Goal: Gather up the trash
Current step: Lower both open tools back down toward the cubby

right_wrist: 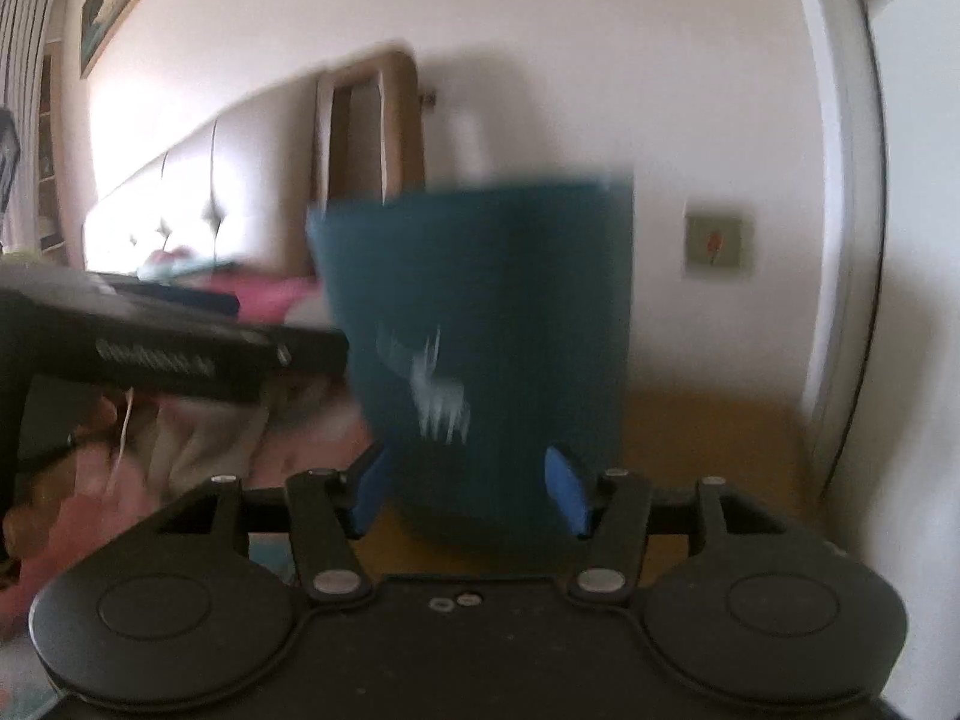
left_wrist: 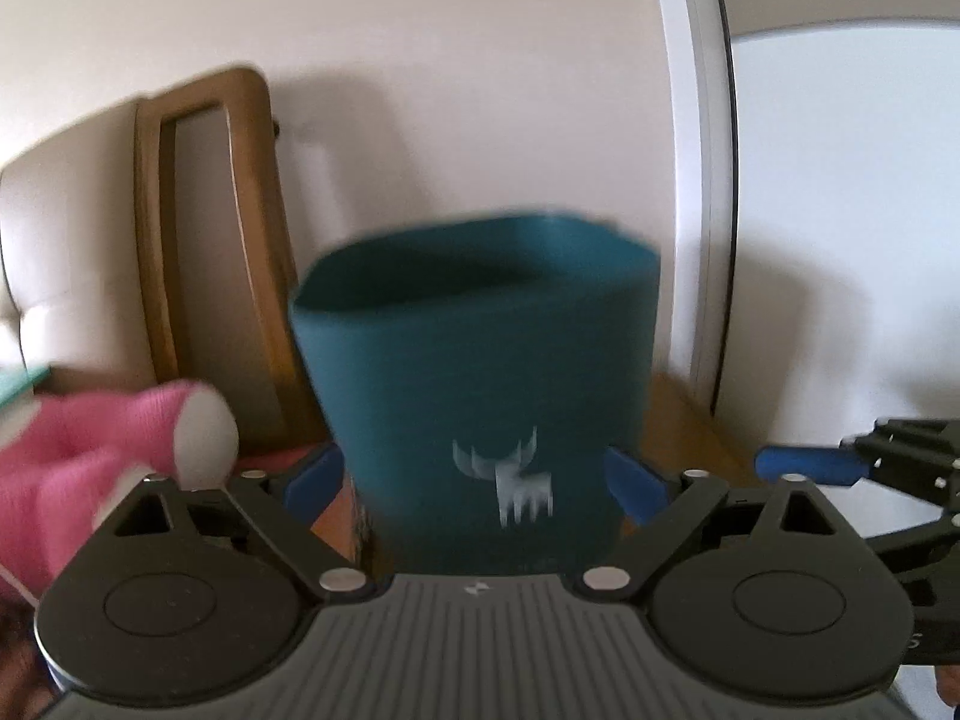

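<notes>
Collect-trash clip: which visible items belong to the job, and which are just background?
Job:
- teal bin, white deer mark
- left gripper, open
- right gripper, open, empty

Background:
- wooden frame against the wall
- pink fabric
- wall plate
- white door frame

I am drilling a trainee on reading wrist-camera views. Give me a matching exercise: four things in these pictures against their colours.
Things:
1. tall bin with a white deer mark
2. tall arched frame leaning on the wall
3. fabric bundle at the left
4. left gripper finger pads

Colours:
A. pink
B. bright blue
C. dark teal
D. brown wood

Pairs: 1-C, 2-D, 3-A, 4-B
</notes>
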`<move>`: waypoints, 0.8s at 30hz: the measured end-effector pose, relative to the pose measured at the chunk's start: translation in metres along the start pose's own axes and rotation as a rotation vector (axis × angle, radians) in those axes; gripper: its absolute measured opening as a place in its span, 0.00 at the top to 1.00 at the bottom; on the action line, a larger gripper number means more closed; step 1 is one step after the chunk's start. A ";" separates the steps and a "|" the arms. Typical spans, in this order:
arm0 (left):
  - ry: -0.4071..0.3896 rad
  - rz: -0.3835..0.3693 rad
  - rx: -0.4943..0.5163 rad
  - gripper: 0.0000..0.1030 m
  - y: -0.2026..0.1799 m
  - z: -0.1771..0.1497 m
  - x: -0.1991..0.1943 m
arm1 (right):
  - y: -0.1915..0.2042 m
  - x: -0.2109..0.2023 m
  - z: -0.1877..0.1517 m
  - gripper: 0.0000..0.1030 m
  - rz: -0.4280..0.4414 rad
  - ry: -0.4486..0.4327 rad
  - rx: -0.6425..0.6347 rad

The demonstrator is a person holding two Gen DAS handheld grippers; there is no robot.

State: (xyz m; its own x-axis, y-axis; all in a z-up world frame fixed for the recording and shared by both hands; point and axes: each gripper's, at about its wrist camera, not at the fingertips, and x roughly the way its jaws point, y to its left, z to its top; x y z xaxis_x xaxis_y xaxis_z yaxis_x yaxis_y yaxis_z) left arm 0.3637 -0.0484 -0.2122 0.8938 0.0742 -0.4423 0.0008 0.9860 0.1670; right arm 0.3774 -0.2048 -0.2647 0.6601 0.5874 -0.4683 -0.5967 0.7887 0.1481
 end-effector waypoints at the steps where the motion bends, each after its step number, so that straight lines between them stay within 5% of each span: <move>1: 0.014 0.011 0.005 0.05 -0.002 -0.013 0.003 | -0.003 0.007 -0.015 0.45 0.015 0.036 0.014; 10: 0.212 -0.007 -0.111 0.05 0.001 -0.136 0.043 | -0.016 0.052 -0.125 0.45 0.047 0.227 0.122; 20: 0.395 -0.043 -0.206 0.01 -0.009 -0.254 0.082 | 0.025 0.096 -0.238 0.45 0.142 0.440 -0.035; 24: 0.541 -0.054 -0.278 0.01 -0.011 -0.315 0.107 | 0.049 0.113 -0.287 0.45 0.210 0.547 -0.090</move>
State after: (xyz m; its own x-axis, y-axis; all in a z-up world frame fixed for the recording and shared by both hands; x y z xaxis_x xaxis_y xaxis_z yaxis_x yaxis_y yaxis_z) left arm 0.3184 -0.0039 -0.5391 0.5414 0.0168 -0.8406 -0.1426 0.9871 -0.0722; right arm 0.2918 -0.1518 -0.5607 0.2065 0.5314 -0.8216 -0.7411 0.6332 0.2233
